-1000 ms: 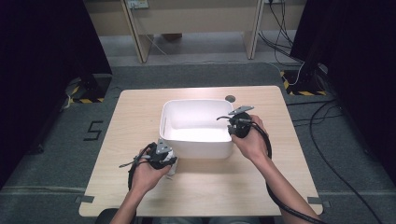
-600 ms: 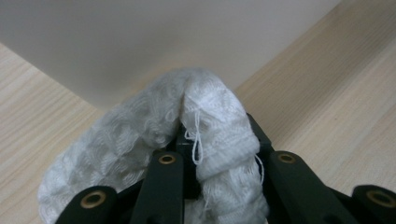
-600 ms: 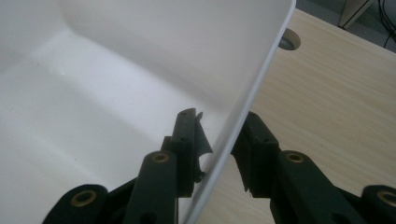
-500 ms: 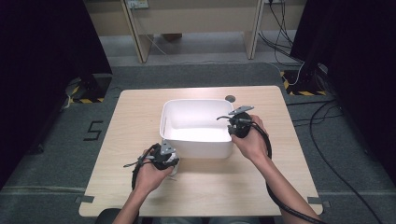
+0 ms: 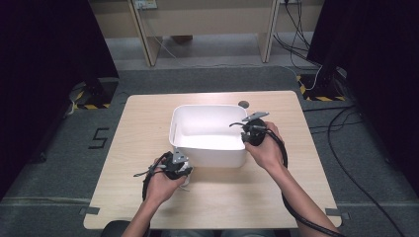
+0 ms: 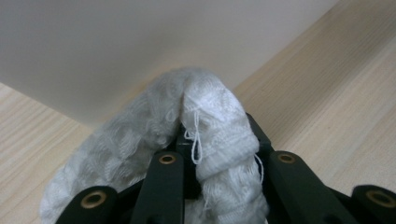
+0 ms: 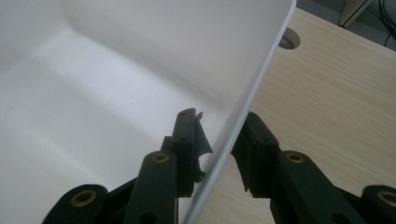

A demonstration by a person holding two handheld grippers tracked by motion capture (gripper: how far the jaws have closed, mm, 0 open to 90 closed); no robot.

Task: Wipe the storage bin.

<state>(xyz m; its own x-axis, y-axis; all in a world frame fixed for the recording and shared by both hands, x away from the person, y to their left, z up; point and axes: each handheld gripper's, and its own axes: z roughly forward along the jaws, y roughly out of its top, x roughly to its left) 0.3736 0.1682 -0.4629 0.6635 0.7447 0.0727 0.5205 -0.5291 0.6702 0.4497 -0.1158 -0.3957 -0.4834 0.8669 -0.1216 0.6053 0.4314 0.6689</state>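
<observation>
Left gripper (image 6: 189, 154) pinches a bunched white knitted cloth (image 6: 210, 121), loose threads showing, just before the smooth white plastic tub (image 5: 210, 133); right gripper (image 7: 212, 144) straddles the tub's thin wall, one jaw inside.

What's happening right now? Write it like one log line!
left gripper: shut on white cloth | right gripper: jaws astride tub wall | table: wooden

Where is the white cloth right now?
The white cloth is bunched between the left tool's jaws, just off the white tub's near left corner in the high view.
</observation>
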